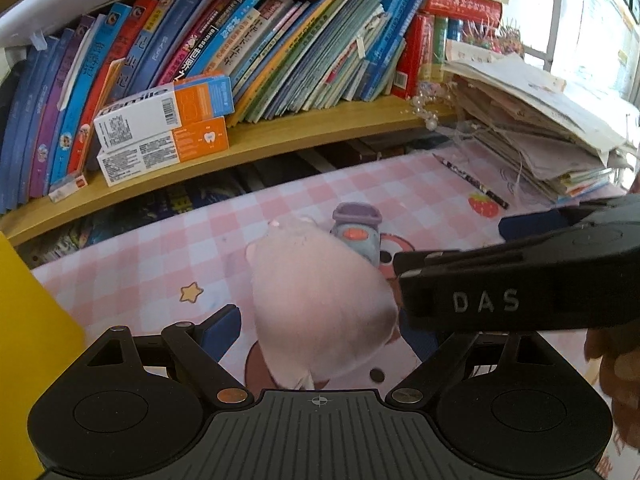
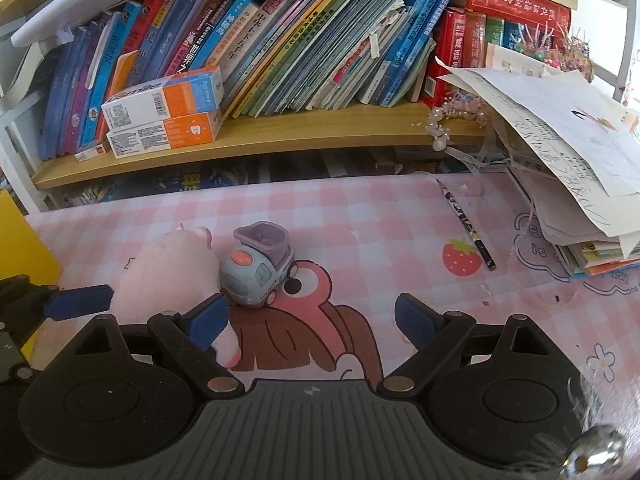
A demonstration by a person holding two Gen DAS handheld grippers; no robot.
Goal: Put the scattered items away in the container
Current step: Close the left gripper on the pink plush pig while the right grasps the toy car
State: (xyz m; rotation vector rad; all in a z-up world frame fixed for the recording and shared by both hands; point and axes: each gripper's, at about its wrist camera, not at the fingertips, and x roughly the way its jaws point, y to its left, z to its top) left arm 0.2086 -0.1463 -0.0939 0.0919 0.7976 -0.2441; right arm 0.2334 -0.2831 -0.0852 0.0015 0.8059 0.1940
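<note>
A pink plush toy (image 1: 320, 300) lies on the pink checked mat between the wide-open fingers of my left gripper (image 1: 320, 332); the left finger (image 1: 222, 330) stands clear of it. A small grey-and-purple toy truck (image 1: 356, 232) stands just behind the plush. In the right wrist view the plush (image 2: 172, 272) and truck (image 2: 260, 268) sit side by side ahead and to the left. My right gripper (image 2: 312, 320) is open and empty, its left finger (image 2: 208, 320) against the plush. The yellow container (image 1: 28, 344) is at the left edge.
A pencil (image 2: 466, 226) lies on the mat to the right. A stack of papers and books (image 2: 568, 184) fills the right side. A wooden shelf (image 2: 280, 136) with books and two toothpaste boxes (image 2: 164, 112) runs along the back.
</note>
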